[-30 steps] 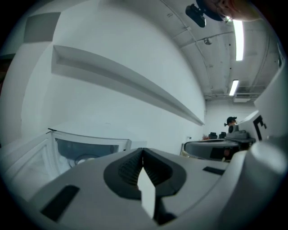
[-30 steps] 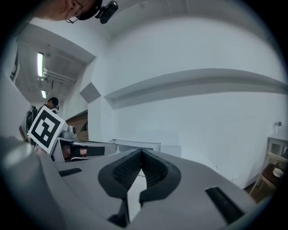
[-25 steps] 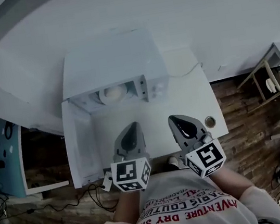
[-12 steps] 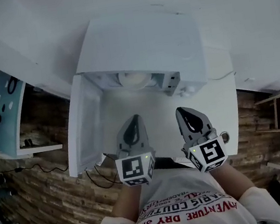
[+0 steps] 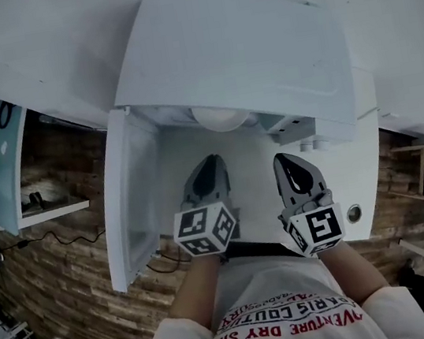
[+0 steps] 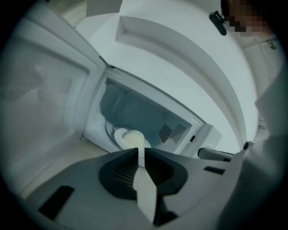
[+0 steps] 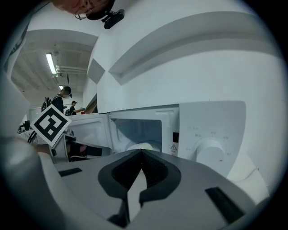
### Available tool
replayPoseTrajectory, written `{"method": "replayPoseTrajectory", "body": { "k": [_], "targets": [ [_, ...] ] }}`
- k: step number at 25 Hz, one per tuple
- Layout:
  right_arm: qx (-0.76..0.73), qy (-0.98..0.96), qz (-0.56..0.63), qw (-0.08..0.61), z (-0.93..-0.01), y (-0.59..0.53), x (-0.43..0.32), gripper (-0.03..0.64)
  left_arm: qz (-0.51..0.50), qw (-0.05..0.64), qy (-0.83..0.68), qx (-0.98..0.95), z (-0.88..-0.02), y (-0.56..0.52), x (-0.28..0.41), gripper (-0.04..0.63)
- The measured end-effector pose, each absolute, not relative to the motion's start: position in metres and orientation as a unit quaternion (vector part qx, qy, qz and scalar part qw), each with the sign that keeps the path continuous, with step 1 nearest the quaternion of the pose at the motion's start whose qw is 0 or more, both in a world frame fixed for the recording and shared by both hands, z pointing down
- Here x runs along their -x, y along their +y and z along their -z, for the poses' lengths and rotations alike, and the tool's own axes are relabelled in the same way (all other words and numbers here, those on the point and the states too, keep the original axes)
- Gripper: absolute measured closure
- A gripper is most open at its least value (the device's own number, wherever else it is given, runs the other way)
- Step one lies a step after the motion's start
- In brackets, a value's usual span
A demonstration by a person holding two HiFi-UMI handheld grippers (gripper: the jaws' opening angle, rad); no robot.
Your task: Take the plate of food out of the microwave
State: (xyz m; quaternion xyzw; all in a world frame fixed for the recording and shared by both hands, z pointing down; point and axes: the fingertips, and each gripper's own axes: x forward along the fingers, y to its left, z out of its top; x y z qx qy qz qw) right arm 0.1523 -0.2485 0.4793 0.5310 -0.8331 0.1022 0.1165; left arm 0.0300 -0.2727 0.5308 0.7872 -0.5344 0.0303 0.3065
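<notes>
Right gripper view, unlike the left's, shows the dial (image 7: 209,149); plate (image 6: 118,134) inside microwave (image 7: 216,117); left claw (image 6: 140,152), right claw (image 7: 142,152) closed.

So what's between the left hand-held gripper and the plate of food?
Only bare tabletop, from left hand-held gripper to plate of food; head view shows it.

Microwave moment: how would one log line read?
white box microwave door open | white round plate of pale food inside | left gripper shut, empty | right gripper shut, empty

The top of the microwave (image 5: 233,49) hid most of the plate (image 5: 220,117) from above; the food (image 6: 133,136) was too blurred to identify.
</notes>
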Motion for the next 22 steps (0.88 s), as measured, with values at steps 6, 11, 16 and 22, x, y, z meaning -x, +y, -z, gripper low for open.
{"method": "replayPoseTrajectory", "body": {
  "k": [6,11,16,22],
  "targets": [
    [-0.535,-0.828,-0.101,0.132,-0.504,-0.268,-0.145,0.614,-0.009,0.391,-0.504,-0.77,-0.569,-0.301,-0.037,0.474],
    [-0.525,-0.833,-0.101,0.143,-0.515,-0.272,-0.137,0.614,0.06,0.528,-0.462,-0.71,-0.594,-0.32,-0.046,0.443],
    [-0.521,-0.834,-0.093,0.154,-0.517,-0.278,-0.136,0.614,0.119,0.6,-0.435,-0.661,-0.604,-0.337,-0.051,0.434],
    [-0.527,-0.828,-0.111,0.154,-0.525,-0.279,-0.141,0.614,0.148,0.623,-0.426,-0.639,-0.603,-0.351,-0.053,0.458]
  ]
}}
